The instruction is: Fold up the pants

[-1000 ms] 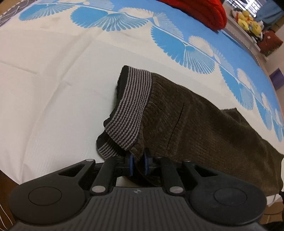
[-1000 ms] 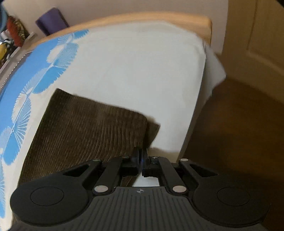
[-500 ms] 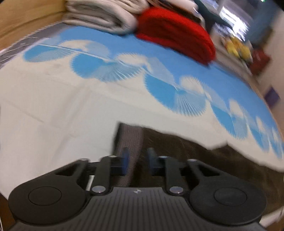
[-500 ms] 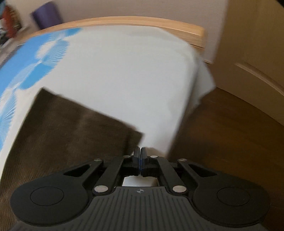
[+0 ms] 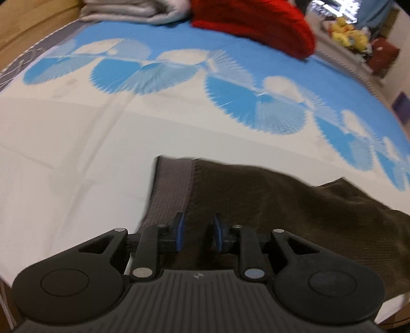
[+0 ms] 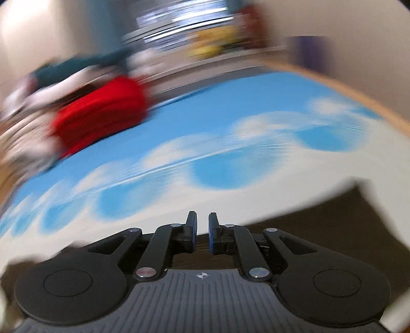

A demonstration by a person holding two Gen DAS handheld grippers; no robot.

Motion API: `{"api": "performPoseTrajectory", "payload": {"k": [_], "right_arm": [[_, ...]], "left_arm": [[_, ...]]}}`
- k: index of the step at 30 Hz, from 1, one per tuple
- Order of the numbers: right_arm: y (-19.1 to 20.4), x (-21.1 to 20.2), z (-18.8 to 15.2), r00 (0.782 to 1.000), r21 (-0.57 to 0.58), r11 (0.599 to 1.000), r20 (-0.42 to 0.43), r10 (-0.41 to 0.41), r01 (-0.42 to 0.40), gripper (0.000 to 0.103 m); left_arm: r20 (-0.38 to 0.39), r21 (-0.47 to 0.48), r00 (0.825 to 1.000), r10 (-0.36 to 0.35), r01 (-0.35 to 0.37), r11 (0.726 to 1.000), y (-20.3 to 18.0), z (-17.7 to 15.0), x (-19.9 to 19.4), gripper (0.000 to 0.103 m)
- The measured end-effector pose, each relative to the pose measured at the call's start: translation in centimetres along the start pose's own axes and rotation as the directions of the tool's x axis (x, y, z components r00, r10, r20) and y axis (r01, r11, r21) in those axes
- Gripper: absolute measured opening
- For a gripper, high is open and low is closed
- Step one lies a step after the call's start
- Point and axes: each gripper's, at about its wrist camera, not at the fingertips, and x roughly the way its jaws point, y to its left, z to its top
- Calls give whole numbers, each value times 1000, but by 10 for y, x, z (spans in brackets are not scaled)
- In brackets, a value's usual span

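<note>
Dark brown corduroy pants point(image 5: 282, 205) with a grey striped waistband point(image 5: 171, 184) lie on the white part of the bed sheet point(image 5: 77, 153). My left gripper point(image 5: 198, 231) hovers over them just right of the waistband. Its jaws are opening, and the blue pads point(image 5: 179, 230) stand apart without pressing any cloth. The right wrist view is heavily blurred by motion. There my right gripper point(image 6: 202, 230) points across the bed; its jaws are opening a little and nothing shows between them. A brown stretch of the pants point(image 6: 346, 217) lies under it and to its right.
A red knitted blanket point(image 5: 256, 23) and folded grey bedding point(image 5: 133, 10) lie at the far side of the blue fan-patterned sheet point(image 5: 153, 74). Yellow plush toys point(image 5: 348, 38) sit beyond the bed. A wooden bed frame point(image 6: 358, 89) runs along the right.
My left gripper let go of the waistband edge, lifted slightly and widened its jaws. My right gripper swung away from the pant leg's end and rolled round to face across the bed, jaws parting.
</note>
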Motion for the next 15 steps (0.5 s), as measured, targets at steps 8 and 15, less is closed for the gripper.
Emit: {"api": "performPoseTrajectory", "payload": {"k": [8,15], "right_arm": [[118,102,12,935,-63,954,-228,273,-294,9],[176,171,8,869,-104,919,-379,316,-380,23]], "left_arm": [[-254,100,966,41,-16,995,-19,-15,45,24],[-251,97,968,-6,32,995,-15,-12,43,25]]}}
